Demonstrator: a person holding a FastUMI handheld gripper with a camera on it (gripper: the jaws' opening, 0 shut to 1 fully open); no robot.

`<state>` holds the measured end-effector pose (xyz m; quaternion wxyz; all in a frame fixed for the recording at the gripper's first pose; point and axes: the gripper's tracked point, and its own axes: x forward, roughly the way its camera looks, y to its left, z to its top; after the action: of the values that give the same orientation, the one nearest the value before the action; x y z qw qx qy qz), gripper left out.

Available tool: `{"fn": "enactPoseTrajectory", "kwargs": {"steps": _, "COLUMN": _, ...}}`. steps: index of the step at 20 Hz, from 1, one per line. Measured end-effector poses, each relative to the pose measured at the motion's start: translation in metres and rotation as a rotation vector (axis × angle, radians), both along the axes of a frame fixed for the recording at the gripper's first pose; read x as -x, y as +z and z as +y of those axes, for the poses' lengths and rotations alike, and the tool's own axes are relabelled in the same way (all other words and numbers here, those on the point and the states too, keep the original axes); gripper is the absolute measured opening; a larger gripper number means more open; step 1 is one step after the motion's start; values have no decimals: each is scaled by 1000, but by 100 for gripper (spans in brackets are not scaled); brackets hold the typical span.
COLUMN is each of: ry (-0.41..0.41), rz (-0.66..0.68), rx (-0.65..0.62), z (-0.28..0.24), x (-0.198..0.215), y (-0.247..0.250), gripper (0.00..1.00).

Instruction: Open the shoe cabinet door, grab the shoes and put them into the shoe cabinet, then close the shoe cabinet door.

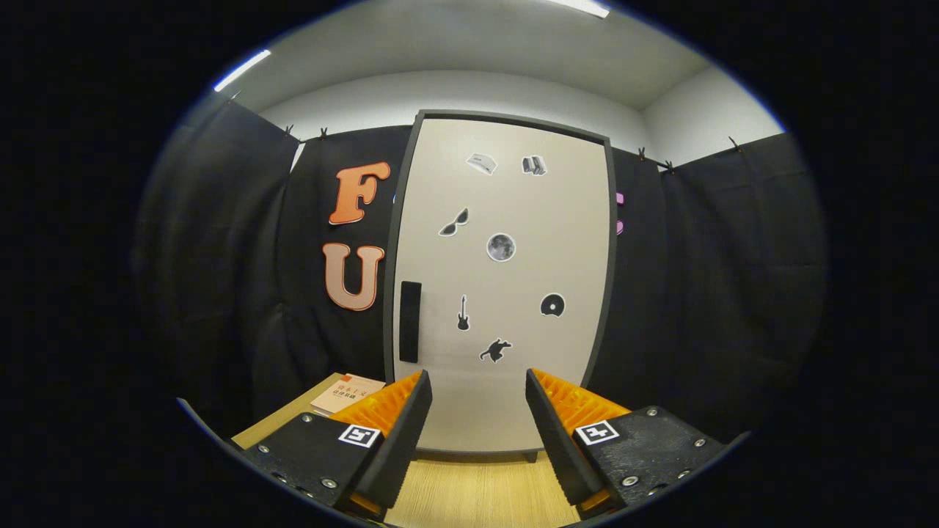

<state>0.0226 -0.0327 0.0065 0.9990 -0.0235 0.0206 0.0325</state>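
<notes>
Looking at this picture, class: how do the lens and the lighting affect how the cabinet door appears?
Gripper view: fisheye bends the shoe cabinet door so its frame bows outward; ceiling light strips glare bright, yet the door is evenly lit and sharp, stickers crisp; the open gripper frames it, with nothing between the fingers.

light: even, from ceiling strips (242,70) | focus: sharp | edges: strong fisheye bending, dark cloth murky

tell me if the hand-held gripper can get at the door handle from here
Probably yes: the hand-held gripper is open, and nothing stands between it and the dark handle on the closed cabinet door.
</notes>
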Motion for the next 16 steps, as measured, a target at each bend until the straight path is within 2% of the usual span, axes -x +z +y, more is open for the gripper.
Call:
{"fn": "enactPoseTrajectory", "kwargs": {"steps": 8, "ry": -80, "rz": -43, "rx": -23, "z": -21, "x": 54, "y": 15, "gripper": 84}}
{"fn": "enactPoseTrajectory", "kwargs": {"steps": 16, "ry": -59, "rz": -50, "rx": -18, "z": -5, "x": 70, "y": 18, "gripper": 86}}
